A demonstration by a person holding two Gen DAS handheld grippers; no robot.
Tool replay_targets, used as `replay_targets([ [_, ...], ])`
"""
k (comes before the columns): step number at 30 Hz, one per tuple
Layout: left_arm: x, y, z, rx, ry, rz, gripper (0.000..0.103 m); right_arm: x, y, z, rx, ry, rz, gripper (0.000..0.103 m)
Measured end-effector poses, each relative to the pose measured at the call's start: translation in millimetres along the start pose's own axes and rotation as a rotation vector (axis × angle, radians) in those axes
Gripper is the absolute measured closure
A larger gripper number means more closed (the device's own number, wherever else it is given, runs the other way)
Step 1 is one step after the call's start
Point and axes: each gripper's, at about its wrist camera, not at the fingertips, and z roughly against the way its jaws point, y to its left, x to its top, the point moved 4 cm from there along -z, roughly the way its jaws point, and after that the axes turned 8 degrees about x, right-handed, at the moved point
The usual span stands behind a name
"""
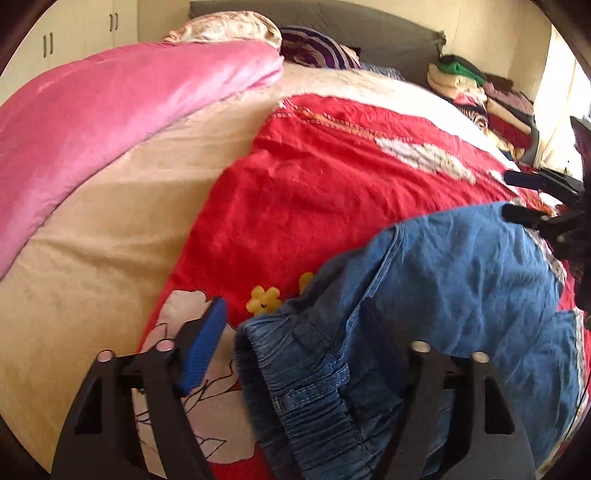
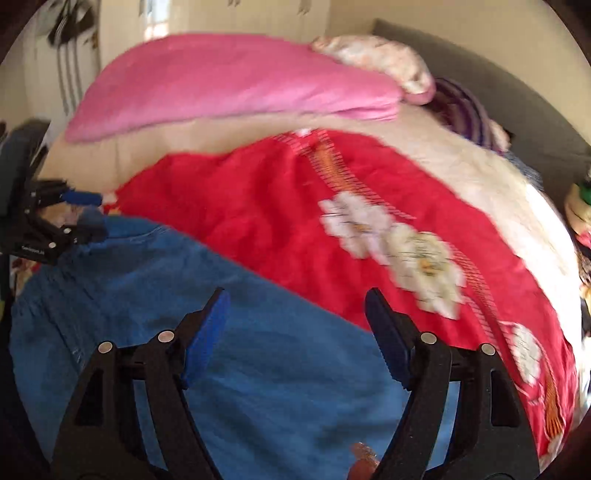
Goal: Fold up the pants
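Observation:
Blue denim pants [image 1: 443, 295] lie on a red flowered bedspread [image 1: 314, 184], their gathered elastic waistband nearest the left wrist camera. My left gripper [image 1: 295, 332] is open, its jaws wide apart on either side of the waistband; the right finger is partly hidden by denim. In the right wrist view the pants [image 2: 258, 369] fill the lower left. My right gripper [image 2: 295, 317] is open just above the denim, holding nothing. The right gripper also shows at the right edge of the left wrist view [image 1: 532, 199], and the left gripper at the left edge of the right wrist view [image 2: 81, 214].
A pink quilt [image 1: 110, 122] lies folded along the far left of the bed over a cream sheet [image 1: 92, 277]. Pillows [image 1: 229, 29] sit by the grey headboard [image 1: 369, 29]. A pile of folded clothes [image 1: 472, 92] stands at the far right corner.

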Motion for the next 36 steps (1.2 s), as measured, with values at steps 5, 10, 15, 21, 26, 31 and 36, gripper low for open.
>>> replay_targets([
  [5, -5.6, 0.5, -9.6, 0.02, 0.037, -0.018, 0.062, 8.2, 18.0, -32.7, -0.003, 0.06, 0.064, 0.034],
  [10, -1.9, 2.9, 13.7, -0.003, -0.044, -0.012, 0.068, 5.0, 29.3, -59.2, -0.03, 0.149, 0.146, 0.034],
  [15, 0.6, -3.7, 40.6, -0.057, -0.111, -0.01, 0.068, -0.7, 45.3, -68.7, 0.023, 0.201, 0.196, 0.091],
  [21, -4.1, -6.5, 65.1, -0.035, -0.172, -0.026, 0.069, -10.1, 65.7, -26.6, 0.021, 0.085, 0.134, 0.103],
  [26, -15.4, -13.0, 86.9, -0.036, -0.211, -0.072, 0.068, -27.5, 67.8, 33.7, 0.046, -0.048, 0.006, 0.103],
  [31, -34.7, -29.5, 118.4, -0.037, -0.257, -0.143, 0.068, -53.2, 84.9, 89.3, 0.061, -0.143, -0.043, 0.103],
  [36, -60.5, -39.6, 144.5, -0.055, -0.272, -0.201, 0.068, -88.8, 117.2, 131.9, 0.095, -0.187, -0.057, 0.103],
])
